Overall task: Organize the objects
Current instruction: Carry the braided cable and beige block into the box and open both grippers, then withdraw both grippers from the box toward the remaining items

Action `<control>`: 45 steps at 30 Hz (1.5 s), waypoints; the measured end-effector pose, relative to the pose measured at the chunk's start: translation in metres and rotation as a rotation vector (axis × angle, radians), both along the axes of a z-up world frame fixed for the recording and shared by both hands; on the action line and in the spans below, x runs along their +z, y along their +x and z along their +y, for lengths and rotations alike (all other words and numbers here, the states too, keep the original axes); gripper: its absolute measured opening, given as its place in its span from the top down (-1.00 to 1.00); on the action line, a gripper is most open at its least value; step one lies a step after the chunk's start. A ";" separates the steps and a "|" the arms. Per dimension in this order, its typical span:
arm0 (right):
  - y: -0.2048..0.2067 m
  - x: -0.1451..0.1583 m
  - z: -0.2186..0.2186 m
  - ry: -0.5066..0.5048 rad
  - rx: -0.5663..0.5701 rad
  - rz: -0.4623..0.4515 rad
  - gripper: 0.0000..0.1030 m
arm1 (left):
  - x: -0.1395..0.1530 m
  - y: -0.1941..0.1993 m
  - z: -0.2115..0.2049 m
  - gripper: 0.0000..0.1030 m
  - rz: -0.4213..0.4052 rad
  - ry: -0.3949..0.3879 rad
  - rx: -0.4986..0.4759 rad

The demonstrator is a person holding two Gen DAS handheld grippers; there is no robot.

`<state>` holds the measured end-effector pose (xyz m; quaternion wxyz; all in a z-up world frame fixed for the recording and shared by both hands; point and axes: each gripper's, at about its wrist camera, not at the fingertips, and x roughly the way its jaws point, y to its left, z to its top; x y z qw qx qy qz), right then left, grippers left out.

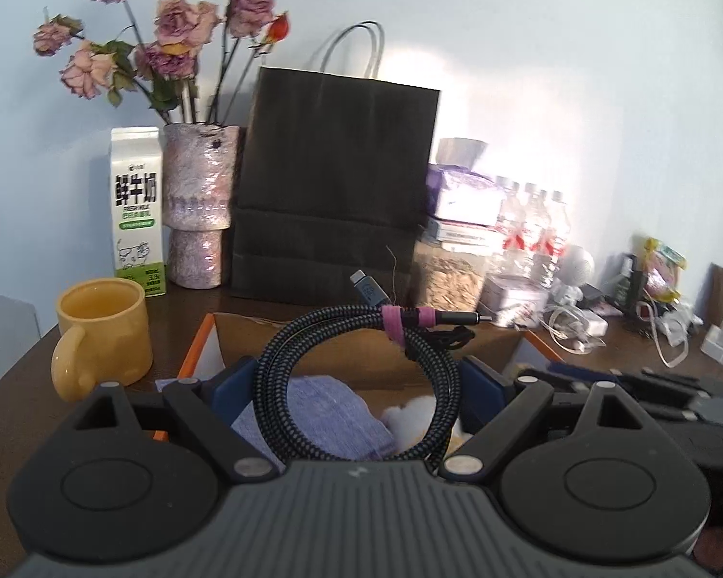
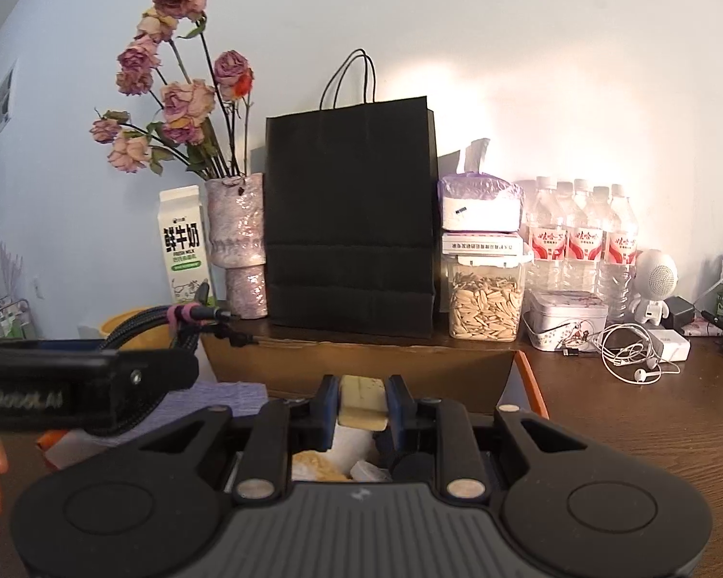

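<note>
Left hand-held gripper (image 1: 356, 385) spread wide around coiled cable (image 1: 361, 385), right hand-held gripper (image 2: 361, 404) clamped on cream block (image 2: 361, 400)

Both wrist views low over box (image 1: 361, 337), close, facing black bag (image 1: 332, 183) at wall. Left view sits left of bag, right view centred on bag (image 2: 349, 216). Shared: bag, vase (image 2: 236, 250), milk carton (image 1: 137, 212), bottles (image 2: 578, 231).

Milk carton (image 2: 185, 245) front: large black characters "鲜牛奶", small "FRESH MILK" beneath, green band with unreadable print. Water bottles (image 2: 581, 236): red labels, white characters too small to read. Left gripper (image 2: 84, 385) side: partial embossed lettering, illegible.
</note>
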<state>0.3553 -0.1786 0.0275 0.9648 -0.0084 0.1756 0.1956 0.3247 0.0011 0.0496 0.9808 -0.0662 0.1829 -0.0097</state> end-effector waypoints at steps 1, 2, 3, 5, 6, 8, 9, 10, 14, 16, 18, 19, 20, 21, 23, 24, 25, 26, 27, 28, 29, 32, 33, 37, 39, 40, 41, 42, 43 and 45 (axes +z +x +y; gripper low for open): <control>0.002 -0.002 0.000 -0.003 -0.001 0.003 0.60 | -0.002 0.004 -0.001 -0.74 0.010 0.020 -0.002; 0.004 -0.004 -0.001 -0.004 -0.001 0.010 0.60 | -0.005 0.007 -0.001 -0.74 0.018 0.023 -0.005; 0.006 -0.005 -0.001 -0.005 -0.001 0.015 0.60 | -0.007 0.009 -0.001 -0.74 0.029 0.020 -0.006; 0.008 -0.008 -0.002 -0.004 -0.003 0.023 0.60 | -0.011 0.011 -0.001 -0.74 0.040 0.024 -0.009; 0.009 -0.009 -0.002 -0.003 0.000 0.027 0.60 | -0.012 0.011 -0.001 -0.74 0.041 0.026 -0.006; 0.009 -0.010 -0.002 -0.007 0.000 0.029 0.60 | -0.013 0.010 -0.001 -0.74 0.038 0.031 -0.005; 0.009 -0.010 -0.002 -0.009 -0.001 0.030 0.60 | -0.013 0.010 -0.001 -0.74 0.035 0.034 -0.004; 0.008 -0.010 -0.002 -0.008 0.000 0.030 0.60 | -0.013 0.009 -0.002 -0.74 0.032 0.037 -0.003; 0.007 -0.011 -0.001 -0.015 0.003 0.028 0.60 | -0.014 0.009 -0.002 -0.75 0.030 0.045 -0.002; 0.007 -0.011 -0.001 -0.015 0.005 0.033 0.59 | -0.014 0.010 -0.003 -0.78 0.033 0.047 -0.008; 0.008 -0.012 -0.001 -0.018 -0.006 0.037 0.59 | -0.016 0.011 -0.002 -0.90 0.033 0.034 0.006; 0.008 -0.012 -0.001 -0.022 -0.010 0.042 0.49 | -0.016 0.011 0.000 -1.00 0.031 0.034 0.018; 0.009 -0.012 -0.002 -0.022 -0.017 0.047 0.13 | -0.015 0.010 0.001 -1.00 0.031 0.037 0.037; 0.009 -0.013 -0.003 -0.024 -0.025 0.048 -0.13 | -0.015 0.010 0.002 -1.00 0.033 0.036 0.050; 0.008 -0.014 -0.003 -0.031 -0.033 0.048 -1.00 | -0.014 0.010 0.005 -1.00 0.033 0.024 0.058; 0.007 -0.013 -0.002 -0.030 -0.028 0.041 -0.99 | -0.015 0.010 0.005 -1.00 0.035 0.024 0.062; 0.006 -0.013 -0.002 -0.030 -0.026 0.037 -0.99 | -0.015 0.011 0.005 -1.00 0.038 0.026 0.064; 0.005 -0.012 -0.001 -0.033 -0.026 0.032 -0.99 | -0.015 0.011 0.005 -1.00 0.040 0.027 0.064; 0.004 -0.012 -0.001 -0.036 -0.026 0.030 -0.99 | -0.016 0.011 0.005 -1.00 0.043 0.027 0.063; 0.004 -0.012 0.000 -0.036 -0.025 0.030 -0.99 | -0.016 0.011 0.005 -1.00 0.045 0.029 0.062; 0.005 -0.012 -0.001 -0.036 -0.025 0.032 -1.00 | -0.016 0.011 0.004 -1.00 0.045 0.031 0.061; 0.005 -0.013 -0.001 -0.036 -0.025 0.034 -1.00 | -0.017 0.010 0.003 -1.00 0.046 0.032 0.056; 0.005 -0.013 -0.001 -0.037 -0.026 0.034 -1.00 | -0.017 0.010 0.003 -1.00 0.046 0.031 0.055; 0.004 -0.013 -0.001 -0.040 -0.027 0.034 -1.00 | -0.017 0.010 0.003 -1.00 0.046 0.029 0.055; 0.003 -0.013 -0.001 -0.040 -0.027 0.032 -1.00 | -0.016 0.008 0.004 -1.00 0.044 0.025 0.054; 0.002 -0.012 -0.002 -0.039 -0.026 0.031 -1.00 | -0.015 0.008 0.004 -1.00 0.042 0.024 0.054; 0.001 -0.012 -0.002 -0.039 -0.025 0.029 -1.00 | -0.015 0.007 0.004 -1.00 0.040 0.023 0.054; -0.001 -0.011 -0.003 -0.038 -0.024 0.028 -1.00 | -0.015 0.005 0.003 -1.00 0.037 0.023 0.051; -0.002 -0.011 -0.003 -0.037 -0.025 0.026 -1.00 | -0.014 0.004 0.003 -1.00 0.034 0.024 0.048; -0.005 -0.009 -0.004 -0.034 -0.023 0.021 -1.00 | -0.013 0.002 0.002 -1.00 0.028 0.026 0.045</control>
